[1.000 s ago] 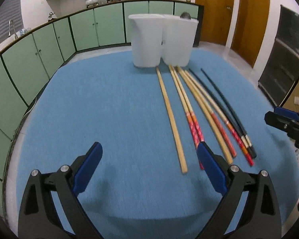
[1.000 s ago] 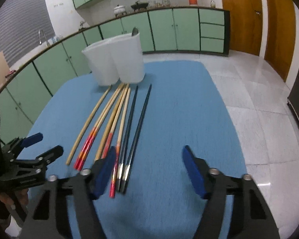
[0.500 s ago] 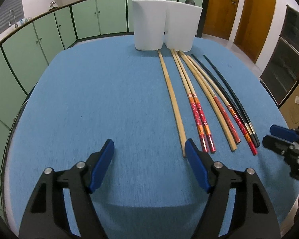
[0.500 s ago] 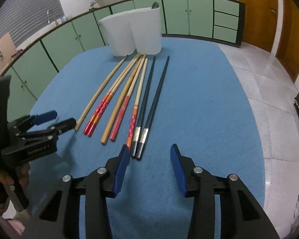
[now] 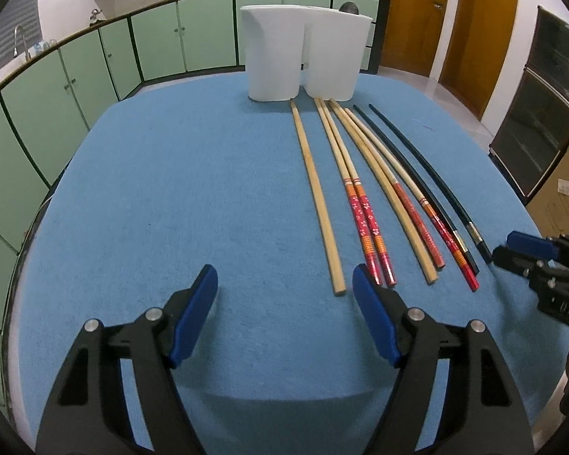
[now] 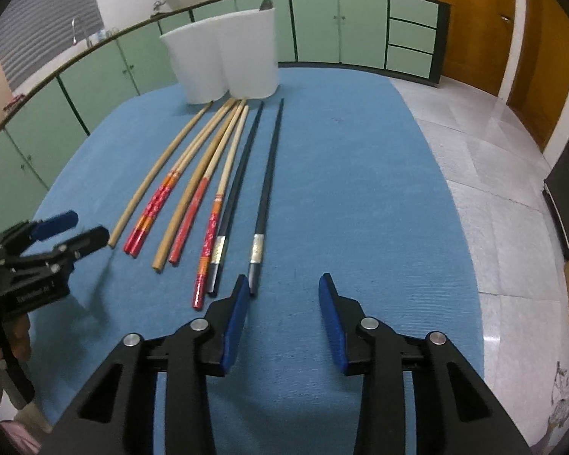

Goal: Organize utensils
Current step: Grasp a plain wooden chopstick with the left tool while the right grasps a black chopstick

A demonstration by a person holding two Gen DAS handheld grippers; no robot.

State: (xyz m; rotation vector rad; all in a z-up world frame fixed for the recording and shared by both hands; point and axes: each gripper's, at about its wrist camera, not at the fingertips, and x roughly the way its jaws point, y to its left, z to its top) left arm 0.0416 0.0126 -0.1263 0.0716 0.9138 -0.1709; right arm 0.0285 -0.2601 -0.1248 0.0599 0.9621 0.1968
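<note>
Several chopsticks lie side by side on the blue table: a plain wooden one at the left, a red-patterned pair, more wooden and red-ended ones, and two black ones at the right. Two white holders stand at their far ends; they also show in the right wrist view. My left gripper is open and empty, just short of the plain chopstick's near end. My right gripper is open and empty, its left finger beside the rightmost black chopstick's near end.
Green cabinets curve round the far and left sides. Wooden doors stand at the back right. A tiled floor lies right of the table. A dark spoon tip shows in the right holder.
Both grippers moved forward towards the chopsticks' near ends. The right gripper's jaws narrowed, then widened again. The chopsticks have not moved.
</note>
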